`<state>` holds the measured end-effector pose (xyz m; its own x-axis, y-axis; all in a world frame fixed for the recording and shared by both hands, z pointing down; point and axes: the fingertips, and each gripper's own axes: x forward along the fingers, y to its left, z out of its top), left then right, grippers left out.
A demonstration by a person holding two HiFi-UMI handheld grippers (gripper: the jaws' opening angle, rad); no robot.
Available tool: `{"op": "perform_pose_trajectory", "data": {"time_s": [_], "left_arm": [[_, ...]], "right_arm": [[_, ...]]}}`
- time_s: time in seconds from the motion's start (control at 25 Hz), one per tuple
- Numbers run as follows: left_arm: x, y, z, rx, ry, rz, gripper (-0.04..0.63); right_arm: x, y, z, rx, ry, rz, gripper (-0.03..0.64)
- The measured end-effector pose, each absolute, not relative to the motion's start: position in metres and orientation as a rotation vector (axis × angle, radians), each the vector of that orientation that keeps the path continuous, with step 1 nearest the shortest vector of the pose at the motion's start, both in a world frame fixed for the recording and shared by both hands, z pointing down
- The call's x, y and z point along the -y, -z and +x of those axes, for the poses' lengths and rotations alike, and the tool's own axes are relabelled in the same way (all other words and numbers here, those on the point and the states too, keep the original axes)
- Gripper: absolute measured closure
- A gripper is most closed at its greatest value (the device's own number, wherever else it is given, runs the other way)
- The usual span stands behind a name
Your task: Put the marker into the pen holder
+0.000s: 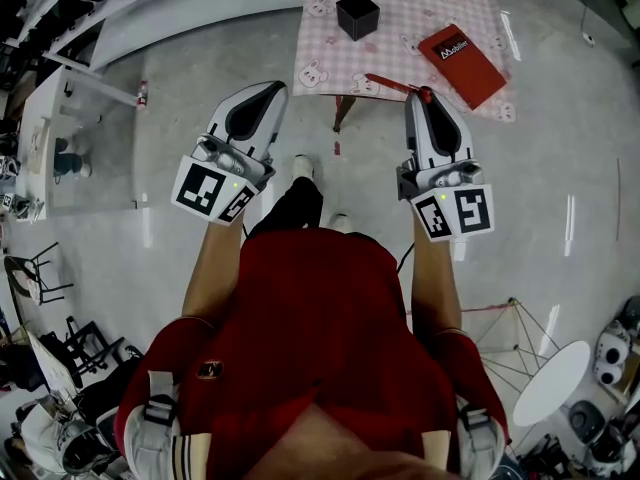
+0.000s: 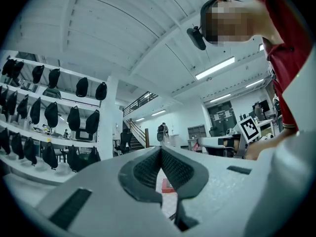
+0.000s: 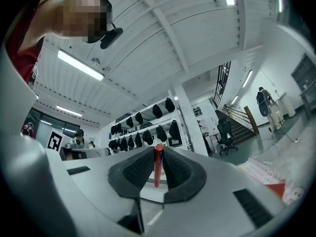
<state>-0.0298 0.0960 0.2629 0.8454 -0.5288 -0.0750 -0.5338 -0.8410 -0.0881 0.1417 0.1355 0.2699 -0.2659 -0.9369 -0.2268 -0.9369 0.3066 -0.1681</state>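
A red marker (image 1: 393, 84) is clamped in my right gripper (image 1: 422, 97) and sticks out to the left over the table's near edge. In the right gripper view the marker (image 3: 157, 165) stands upright between the pads, with that gripper (image 3: 158, 168) shut on it. The pen holder (image 1: 357, 15) is a black open cube standing on the pink checked tablecloth (image 1: 325, 38), beyond and left of the marker. My left gripper (image 1: 270, 90) hangs over the floor left of the table. Its jaws (image 2: 160, 154) meet with nothing between them.
A red book (image 1: 462, 65) lies on the cloth right of the pen holder. A white shelf unit (image 1: 60, 138) stands at the left. Chairs and gear crowd the bottom left, and a white round stool (image 1: 552, 382) with a wire frame is at the bottom right.
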Motion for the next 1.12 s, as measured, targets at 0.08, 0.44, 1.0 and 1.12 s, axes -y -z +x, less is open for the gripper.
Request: {"op": "perform_pose_trajectory", "data": {"time_s": [0.08,0.44,1.0,1.12], "left_arm": [[-0.087,-0.264,-0.027,-0.836,-0.076,-2.917,0.589],[-0.021,-0.278,-0.027,-0.833,-0.125,-2.916,0.589],[0.124,-0.298,-0.031,-0.707,-0.134,-2.974,0.589],[0.155,-0.305,-0.032,-0.682,-0.149,-2.997,0.589]], "right_arm": [[-0.126,-0.271,0.143,-2.301,-0.002,-1.704,0.566],[-0.068,-0.279,0.139,-2.337,-0.022,-1.749,0.566],[0.076,-0.301,0.138,-2.354,0.026,-1.919,0.566],[0.106,-0.309,0.138,-2.352,0.035,-1.963,0.566]]}}
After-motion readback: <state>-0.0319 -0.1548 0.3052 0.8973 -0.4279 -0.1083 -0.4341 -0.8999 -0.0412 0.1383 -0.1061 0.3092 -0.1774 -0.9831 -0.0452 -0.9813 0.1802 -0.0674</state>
